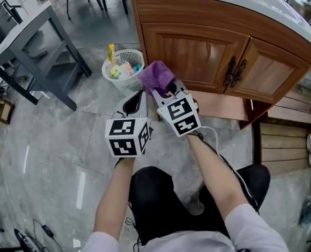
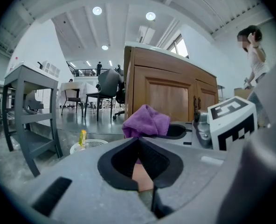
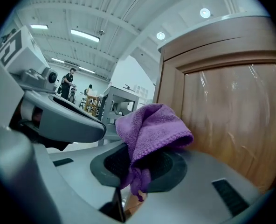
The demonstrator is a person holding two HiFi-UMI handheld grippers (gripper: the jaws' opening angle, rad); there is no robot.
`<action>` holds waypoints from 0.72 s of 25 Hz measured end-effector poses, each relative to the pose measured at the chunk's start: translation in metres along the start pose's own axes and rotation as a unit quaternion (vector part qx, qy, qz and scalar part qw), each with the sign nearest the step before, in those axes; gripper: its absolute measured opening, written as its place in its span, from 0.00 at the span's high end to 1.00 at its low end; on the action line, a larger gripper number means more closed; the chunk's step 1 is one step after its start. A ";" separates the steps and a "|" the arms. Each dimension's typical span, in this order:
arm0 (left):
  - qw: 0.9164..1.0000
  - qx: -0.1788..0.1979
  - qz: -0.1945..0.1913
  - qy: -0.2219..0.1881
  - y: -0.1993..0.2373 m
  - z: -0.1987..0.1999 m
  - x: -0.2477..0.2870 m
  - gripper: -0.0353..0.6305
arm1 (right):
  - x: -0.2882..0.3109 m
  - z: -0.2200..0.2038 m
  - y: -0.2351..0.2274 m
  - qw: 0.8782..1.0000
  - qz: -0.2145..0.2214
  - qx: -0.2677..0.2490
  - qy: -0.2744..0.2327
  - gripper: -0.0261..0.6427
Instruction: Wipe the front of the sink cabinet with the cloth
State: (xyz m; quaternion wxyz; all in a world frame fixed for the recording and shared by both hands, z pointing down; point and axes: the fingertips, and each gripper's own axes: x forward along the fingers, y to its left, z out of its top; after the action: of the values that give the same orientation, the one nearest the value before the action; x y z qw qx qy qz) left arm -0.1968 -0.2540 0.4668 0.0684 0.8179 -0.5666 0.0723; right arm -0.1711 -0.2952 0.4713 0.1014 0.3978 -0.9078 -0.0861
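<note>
Right gripper (image 1: 165, 92) clamps the cloth (image 1: 156, 76), bunched ahead of its jaws so a soft wad faces the cabinet (image 1: 208, 14), near the lower edge of its left door (image 1: 189, 56) and seemingly not touching yet. Left gripper (image 1: 136, 101), jaws together and empty, hangs beside, likely keeping clear of the wipe.

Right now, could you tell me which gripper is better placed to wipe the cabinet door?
Right gripper: it's shut on the purple cloth, close to the cabinet door. The left gripper is shut, holding nothing.
</note>
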 end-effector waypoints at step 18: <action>0.998 0.004 -0.063 -0.002 -0.055 0.008 0.040 0.94 | -0.049 -0.015 -0.047 0.998 -0.061 -0.006 0.016 0.85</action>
State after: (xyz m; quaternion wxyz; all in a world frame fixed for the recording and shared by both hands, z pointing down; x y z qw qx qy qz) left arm -0.1309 -0.2735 0.4648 0.0687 0.8525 -0.5136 0.0686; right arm -0.1014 -0.2915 0.4693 0.1132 0.4529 -0.8797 -0.0907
